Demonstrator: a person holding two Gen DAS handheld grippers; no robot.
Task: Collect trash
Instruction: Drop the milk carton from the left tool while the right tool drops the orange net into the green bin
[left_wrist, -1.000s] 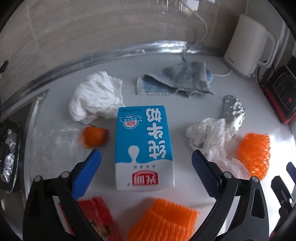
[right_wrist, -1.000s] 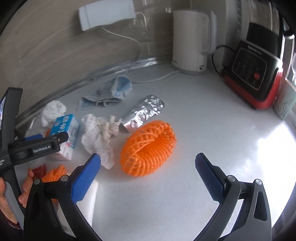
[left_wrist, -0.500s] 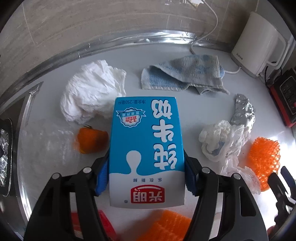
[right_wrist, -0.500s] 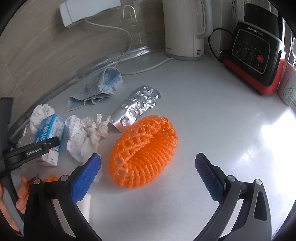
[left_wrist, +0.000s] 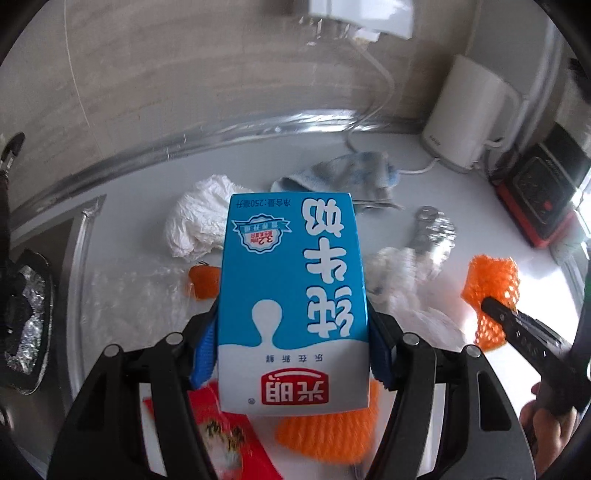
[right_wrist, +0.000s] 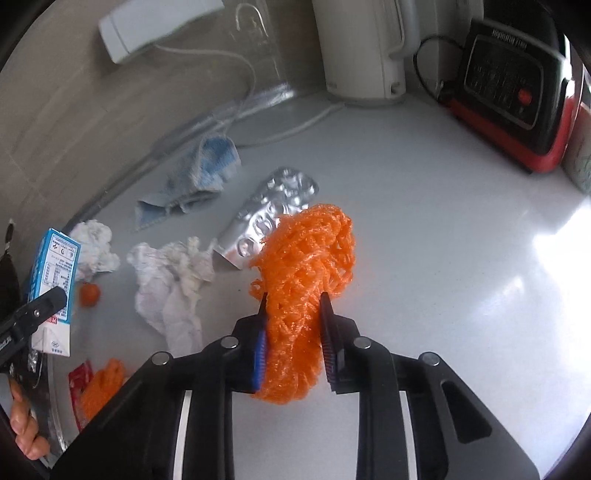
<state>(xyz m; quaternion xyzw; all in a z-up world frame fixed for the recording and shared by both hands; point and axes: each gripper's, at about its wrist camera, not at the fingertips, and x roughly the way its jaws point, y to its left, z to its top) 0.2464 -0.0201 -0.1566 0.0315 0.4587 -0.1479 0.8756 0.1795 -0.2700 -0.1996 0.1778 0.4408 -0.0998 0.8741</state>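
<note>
Item: blue-and-white milk carton (left_wrist: 291, 302). Pinched at its lower sides between the blue pads of the left gripper (left_wrist: 291, 347), carried above the white counter (right_wrist: 443, 229). Long axis runs straight away from the gripper toward the back wall; the red logo end lies nearest the camera, print upside down. In the right wrist view the carton (right_wrist: 51, 284) stands tilted at the far left, clear of the surface.

Item: orange foam fruit net (right_wrist: 306, 295). Squeezed between the pads of the right gripper (right_wrist: 293, 328), whose jaws are closing on it; the mesh is bunched into a long shape reaching forward past the fingertips. Whether its lower edge touches the counter cannot be told.

Loose on the counter, beneath and beyond the carton:
- second orange foam net (left_wrist: 328, 428), just below the carton's near end
- red wrapper (left_wrist: 236, 435), beside that net
- small orange piece (left_wrist: 203, 282)
- crumpled white tissue (left_wrist: 199, 221), left
- crumpled paper towel (right_wrist: 173, 280), centre
- silver blister pack (right_wrist: 273, 218), behind the held net
- blue cloth (right_wrist: 195, 181), near the wall

Rear: white kettle (right_wrist: 362, 48); red-and-black appliance (right_wrist: 513, 92).
</note>
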